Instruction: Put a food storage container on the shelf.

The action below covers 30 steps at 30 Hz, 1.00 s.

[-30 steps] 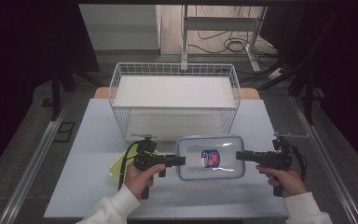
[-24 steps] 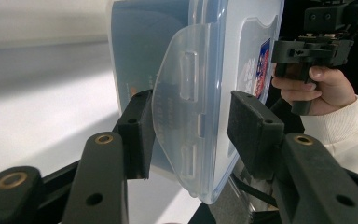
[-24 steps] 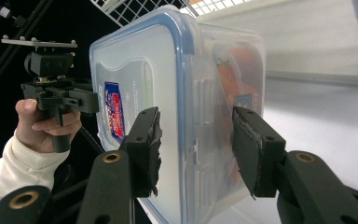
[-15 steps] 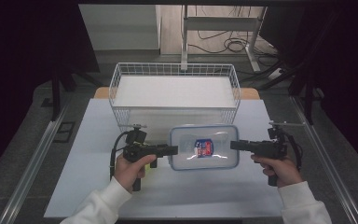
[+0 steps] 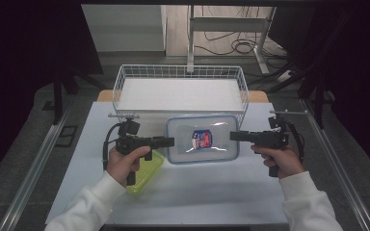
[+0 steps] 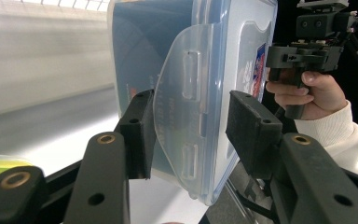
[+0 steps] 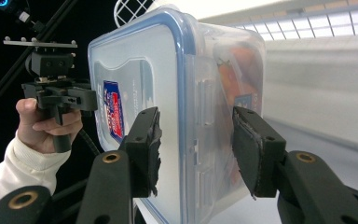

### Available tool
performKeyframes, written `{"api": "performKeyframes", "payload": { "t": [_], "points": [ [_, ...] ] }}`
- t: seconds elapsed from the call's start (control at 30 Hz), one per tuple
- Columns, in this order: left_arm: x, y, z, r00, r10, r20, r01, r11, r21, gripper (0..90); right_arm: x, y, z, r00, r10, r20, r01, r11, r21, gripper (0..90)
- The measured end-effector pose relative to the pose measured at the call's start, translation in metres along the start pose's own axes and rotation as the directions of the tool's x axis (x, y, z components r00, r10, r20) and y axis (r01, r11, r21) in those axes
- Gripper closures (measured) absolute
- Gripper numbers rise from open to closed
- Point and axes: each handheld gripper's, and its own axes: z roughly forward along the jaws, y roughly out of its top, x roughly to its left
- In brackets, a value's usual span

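Surroundings: a yellow-green lid (image 5: 147, 169) is lying on the pale table (image 5: 202, 197) under the left hand's wrist; a white wire basket (image 5: 180, 91) is standing just behind the container, at the table's far edge, well clear of the jaws.
In the way: nothing is standing between the container and either gripper; the basket's front wall is sitting close behind the container's far side.
Left gripper (image 5: 167, 141): its jaws are gripping the left end of the clear lidded container (image 5: 202, 139); in the left gripper view (image 6: 191, 140) one pad is pressing on the base side and the other is sitting against the lid, with the hinged locking flap between them.
Container position: it is hanging between the two grippers, held up off the table and lying level, lid upward, with a red and blue label on the lid.
Right gripper (image 5: 236, 136): its jaws are clamping the container's right end; in the right gripper view (image 7: 196, 149) the worn pads are pressing on lid and base either side of the blue-rimmed edge.
Counts: two grippers, one container, one loose lid, one basket.
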Motion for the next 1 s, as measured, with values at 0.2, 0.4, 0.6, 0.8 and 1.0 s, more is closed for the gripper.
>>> {"api": "performKeyframes", "payload": {
  "t": [0.2,0.4,0.6,0.8,1.0],
  "points": [
    [0.002,0.013,-0.009,1.0000,0.005,0.003,-0.005,1.0000,-0.004,53.7,0.005,0.011,0.007,0.9999,-0.013,-0.004,0.013,1.000,-0.012,52.9],
    [0.003,0.025,-0.016,0.9997,0.023,0.003,-0.023,0.9997,-0.013,54.2,0.008,0.021,0.012,0.9999,-0.014,-0.010,0.014,1.000,-0.026,52.7],
    [0.004,0.039,-0.021,0.9995,0.032,0.004,-0.032,0.9994,-0.014,54.6,0.010,0.032,0.017,0.9999,-0.010,-0.009,0.010,0.999,-0.047,52.3],
    [0.008,0.051,-0.026,0.9994,0.034,0.013,-0.033,0.9993,-0.019,54.6,0.015,0.044,0.020,0.9998,-0.021,-0.005,0.021,0.998,-0.054,52.3],
    [0.013,0.061,-0.033,0.9994,0.031,0.018,-0.030,0.9990,-0.032,54.6,0.020,0.058,0.028,0.9996,-0.028,-0.001,0.028,0.998,-0.053,52.3]
  ]
}}
